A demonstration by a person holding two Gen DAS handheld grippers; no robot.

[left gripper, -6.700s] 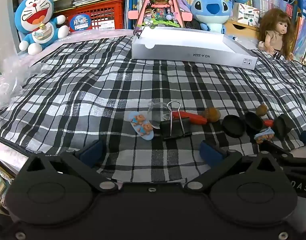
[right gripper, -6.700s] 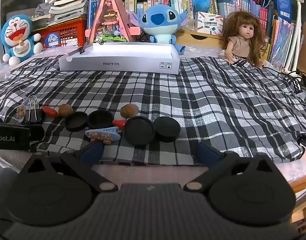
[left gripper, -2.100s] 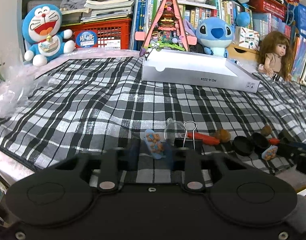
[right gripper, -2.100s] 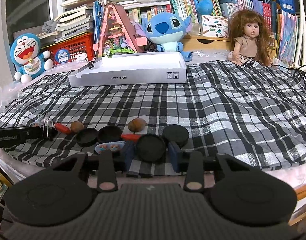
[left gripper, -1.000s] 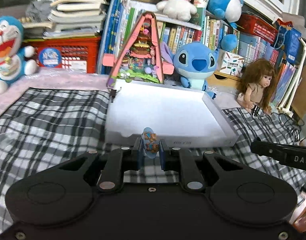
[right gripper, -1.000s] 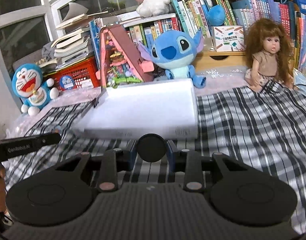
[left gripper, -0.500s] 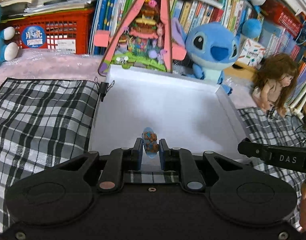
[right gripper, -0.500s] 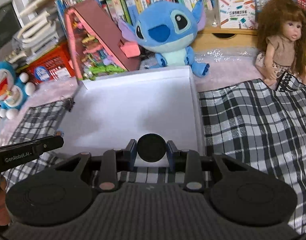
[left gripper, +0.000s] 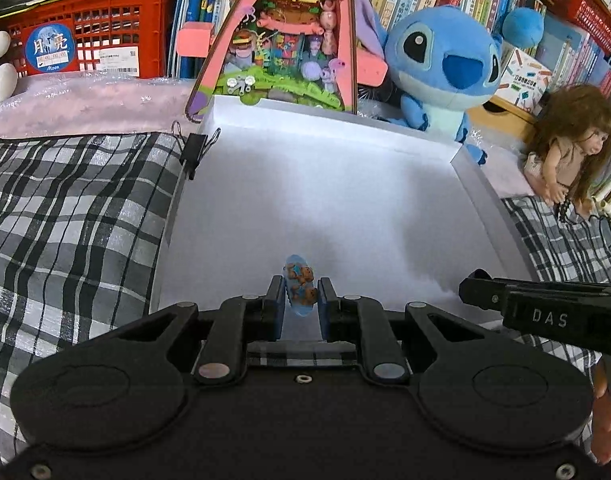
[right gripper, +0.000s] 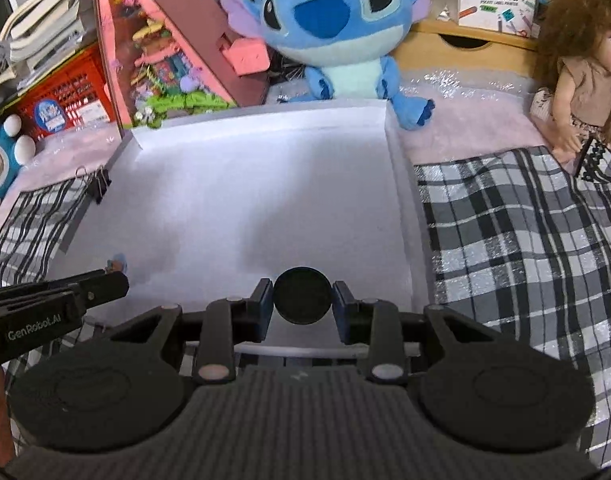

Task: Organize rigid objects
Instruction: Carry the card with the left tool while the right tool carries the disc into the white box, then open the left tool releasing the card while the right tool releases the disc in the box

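A small oval charm [left gripper: 301, 291], pale blue and glossy with 2 brown bear figures in relief, is pinched edgewise between the 2 flat blue pads of the left gripper [left gripper: 301, 300], whose jaws are closed tight on it. It is held above the near part of a shallow white cardboard tray [left gripper: 493, 216], matte and smooth, with low folded walls. A flat round black lid [right gripper: 302, 295], dull and disc-shaped, is clamped at its rim by the right gripper [right gripper: 303, 300], also over the tray's near edge. Nothing is seen resting on the tray floor. A black metal binder clip [left gripper: 195, 148] with wire handles is fixed at the tray's far-left corner. The tray is laid on a black, grey and white checked cloth [left gripper: 65, 208] of woven texture. Behind the tray stand a fuzzy blue plush toy [left gripper: 445, 60], a pink triangular toy house [left gripper: 289, 36] and a long-haired doll [left gripper: 565, 148].
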